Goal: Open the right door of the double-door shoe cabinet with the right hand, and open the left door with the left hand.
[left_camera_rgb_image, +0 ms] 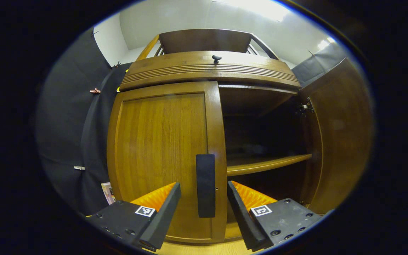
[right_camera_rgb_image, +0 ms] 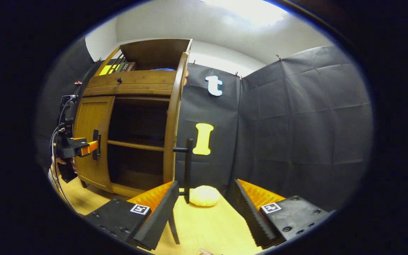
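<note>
The wooden shoe cabinet (left_camera_rgb_image: 165,141) fills the left gripper view. Its left door (left_camera_rgb_image: 158,145) is closed, and the door's dark upright handle (left_camera_rgb_image: 205,166) stands between the fingers of my left gripper (left_camera_rgb_image: 204,186), which is open with a gap on both sides. The right door (left_camera_rgb_image: 342,134) is swung wide open, baring a shelf (left_camera_rgb_image: 267,163). In the right gripper view the right door (right_camera_rgb_image: 172,131) is edge-on and its handle (right_camera_rgb_image: 188,166) stands just ahead of my open right gripper (right_camera_rgb_image: 204,193), near the left finger. The left gripper (right_camera_rgb_image: 91,146) is at the left door's handle (right_camera_rgb_image: 96,136).
A round yellow object (right_camera_rgb_image: 204,196) lies on the wooden floor (right_camera_rgb_image: 204,226) ahead of the right gripper. A drawer with a small knob (left_camera_rgb_image: 216,57) tops the doors. Books (right_camera_rgb_image: 117,67) stand on the cabinet's top shelf. Black cloth walls (right_camera_rgb_image: 296,124) close in the right and back.
</note>
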A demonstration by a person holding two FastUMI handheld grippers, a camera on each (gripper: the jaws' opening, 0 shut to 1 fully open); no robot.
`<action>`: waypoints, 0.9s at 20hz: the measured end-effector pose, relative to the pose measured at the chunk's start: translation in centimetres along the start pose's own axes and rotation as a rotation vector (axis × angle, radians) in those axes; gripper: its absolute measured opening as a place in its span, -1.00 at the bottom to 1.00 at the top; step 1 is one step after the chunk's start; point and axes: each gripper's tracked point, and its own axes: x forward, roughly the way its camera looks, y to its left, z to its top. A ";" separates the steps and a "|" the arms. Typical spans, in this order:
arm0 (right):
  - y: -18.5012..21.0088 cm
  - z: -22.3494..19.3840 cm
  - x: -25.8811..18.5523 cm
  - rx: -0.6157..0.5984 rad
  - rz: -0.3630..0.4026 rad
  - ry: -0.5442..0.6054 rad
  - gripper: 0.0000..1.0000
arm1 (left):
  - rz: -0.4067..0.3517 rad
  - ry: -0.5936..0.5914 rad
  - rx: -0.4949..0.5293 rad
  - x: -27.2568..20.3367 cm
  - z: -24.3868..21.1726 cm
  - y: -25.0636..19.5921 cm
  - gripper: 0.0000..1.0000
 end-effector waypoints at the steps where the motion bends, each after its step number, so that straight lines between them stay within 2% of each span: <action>1: -0.5 0.1 0.3 0.011 -0.015 0.000 0.99 | 0.010 -0.002 0.007 0.4 -0.2 0.2 0.65; 3: -1.2 -0.4 0.4 0.040 -0.034 0.023 0.90 | 0.026 -0.006 -0.002 1.2 -0.6 0.2 0.60; 4: -1.9 -0.8 0.4 0.045 -0.049 0.039 0.97 | 0.029 -0.004 -0.007 1.6 -0.9 0.1 0.62; 9: -6.3 -2.0 0.3 0.028 -0.162 0.080 0.94 | 0.090 -0.010 -0.038 3.0 -1.8 1.2 0.62; 12: -7.3 -2.2 0.0 0.009 -0.203 0.080 0.94 | 0.082 -0.014 -0.063 3.1 -2.0 1.3 0.69; 14: -7.8 -2.3 -0.1 -0.003 -0.224 0.084 0.94 | 0.081 -0.012 -0.042 3.3 -2.1 1.3 0.69; 17: -8.0 -2.6 -0.5 0.006 -0.240 0.098 0.94 | 0.052 0.009 -0.016 4.0 -2.4 0.3 0.63; 18: -8.1 -2.9 -0.6 0.006 -0.242 0.105 0.94 | 0.047 0.004 -0.015 4.1 -2.1 0.1 0.49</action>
